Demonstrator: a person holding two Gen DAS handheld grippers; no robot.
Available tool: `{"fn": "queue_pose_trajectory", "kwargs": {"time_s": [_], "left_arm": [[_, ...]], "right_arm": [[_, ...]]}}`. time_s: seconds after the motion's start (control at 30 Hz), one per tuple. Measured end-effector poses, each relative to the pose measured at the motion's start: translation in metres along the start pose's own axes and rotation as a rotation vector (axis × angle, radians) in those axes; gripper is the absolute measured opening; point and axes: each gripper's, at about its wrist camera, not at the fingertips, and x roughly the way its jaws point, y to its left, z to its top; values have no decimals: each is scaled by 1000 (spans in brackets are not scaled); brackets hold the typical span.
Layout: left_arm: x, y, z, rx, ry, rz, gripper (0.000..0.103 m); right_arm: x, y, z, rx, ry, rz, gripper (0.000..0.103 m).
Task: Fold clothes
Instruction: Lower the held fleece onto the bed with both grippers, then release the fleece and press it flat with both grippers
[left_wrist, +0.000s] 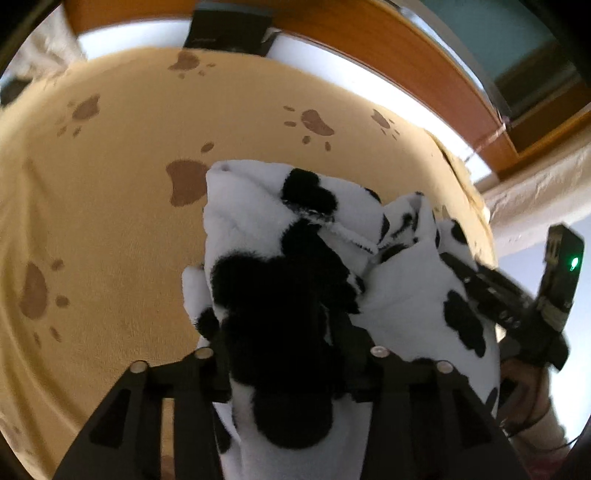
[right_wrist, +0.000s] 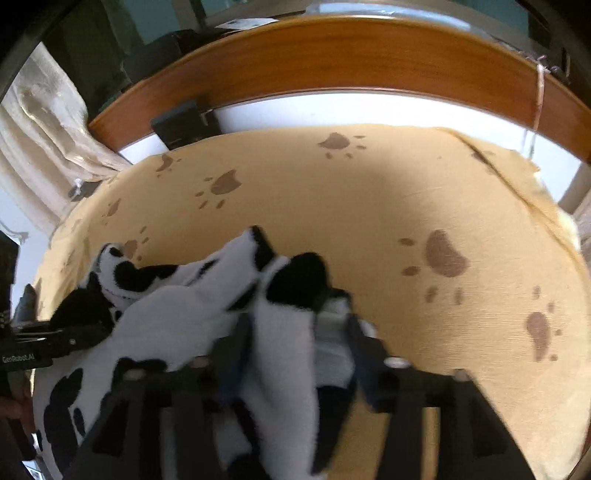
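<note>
The cow-print fleece garment (left_wrist: 295, 236) bunches lengthwise between both grippers on the paw-print blanket (left_wrist: 110, 206), left gripper (left_wrist: 291, 332) and right gripper (right_wrist: 295, 325) fingers spread around its folds

Fuzzy fleece garment (left_wrist: 258, 236) on matt cloth blanket (left_wrist: 122, 192), glossy wood headboard (right_wrist: 332, 59).

One cow-print fleece garment (left_wrist: 258, 229), one paw-print blanket (left_wrist: 110, 192), two tools, one black box (left_wrist: 229, 27).
</note>
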Motion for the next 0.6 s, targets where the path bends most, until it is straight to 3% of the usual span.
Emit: {"fn": "queue_pose_trajectory", "kwargs": {"time_s": [0.07,0.1,0.2,0.3,0.47,0.53,0.6], "left_arm": [[-14,10,-1,-22,5,14,77],[-24,15,-2,-36,-12,27,79],[-52,19,-5,-39,-71,68,80],[-76,13,-6,-17,-130,63,80],[-73,-25,-23,123,-118,-48,83],[-59,-41,-33,191,-98,-65,85],[-30,-49,-41,260,-68,-16,87]], "right_arm": [[-23,-10,2,24,-50,-29,70],[-35,-14,1,38,-78,-30,70],[-80,-18,-3,43,-172,22,70],[-112,10,-17,-54,-215,119,70],[-115,76,-57,-288,-123,281,70],[-100,84,-78,-334,-56,272,70],[-75,77,-97,-343,20,226,70]]}}
